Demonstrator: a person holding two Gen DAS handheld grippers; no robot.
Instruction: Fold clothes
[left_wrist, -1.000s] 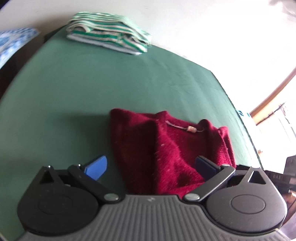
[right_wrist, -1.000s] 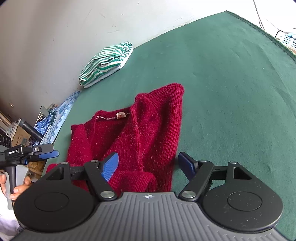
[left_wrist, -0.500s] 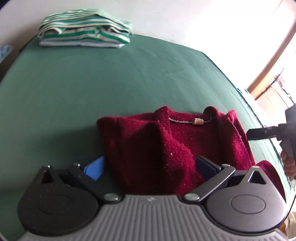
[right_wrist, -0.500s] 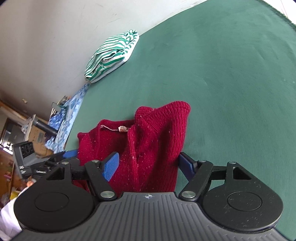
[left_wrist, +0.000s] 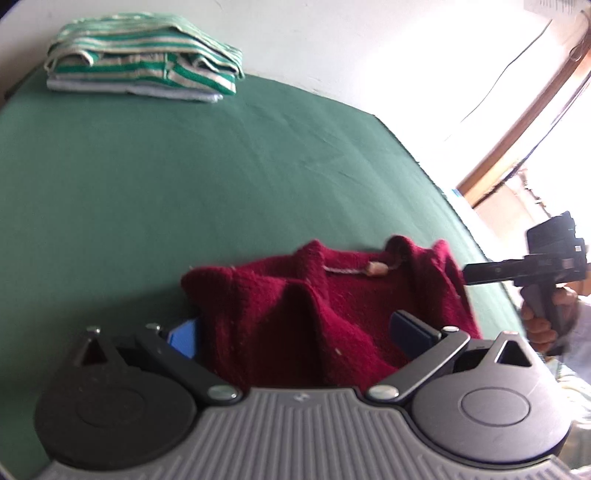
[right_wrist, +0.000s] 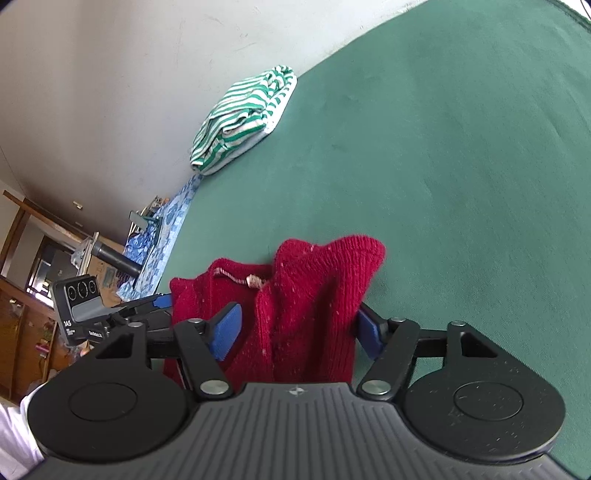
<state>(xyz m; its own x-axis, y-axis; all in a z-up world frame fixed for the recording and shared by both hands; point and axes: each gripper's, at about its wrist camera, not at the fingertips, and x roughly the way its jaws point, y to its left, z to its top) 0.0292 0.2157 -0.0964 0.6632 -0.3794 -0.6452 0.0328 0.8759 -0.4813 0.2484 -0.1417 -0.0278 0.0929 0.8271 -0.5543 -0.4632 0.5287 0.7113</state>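
Lying bunched on the green table cover (left_wrist: 184, 177), a dark red knitted sweater (left_wrist: 295, 317) is seen with its collar and small label turned toward the far wall. The landmark taken here is that sweater. The left gripper (left_wrist: 299, 332) is held at its near edge with the jaws standing wide; a raised fold of the knit is seen between the blue pads (left_wrist: 183, 338), though whether the pads press on it cannot be told. The right gripper (right_wrist: 297, 330) is placed at the sweater's near right side, and its jaws have just been closing, with a thick fold of red knit between them; the pads appear beside the cloth, but contact cannot be confirmed. Beyond the sweater, well apart from it and close to the wall, a folded stack of green-and-white striped clothes (left_wrist: 144, 62) is set on the cover. To the sweater's right in the left wrist view, a hand (left_wrist: 546, 314) is seen around the other gripper's handle.
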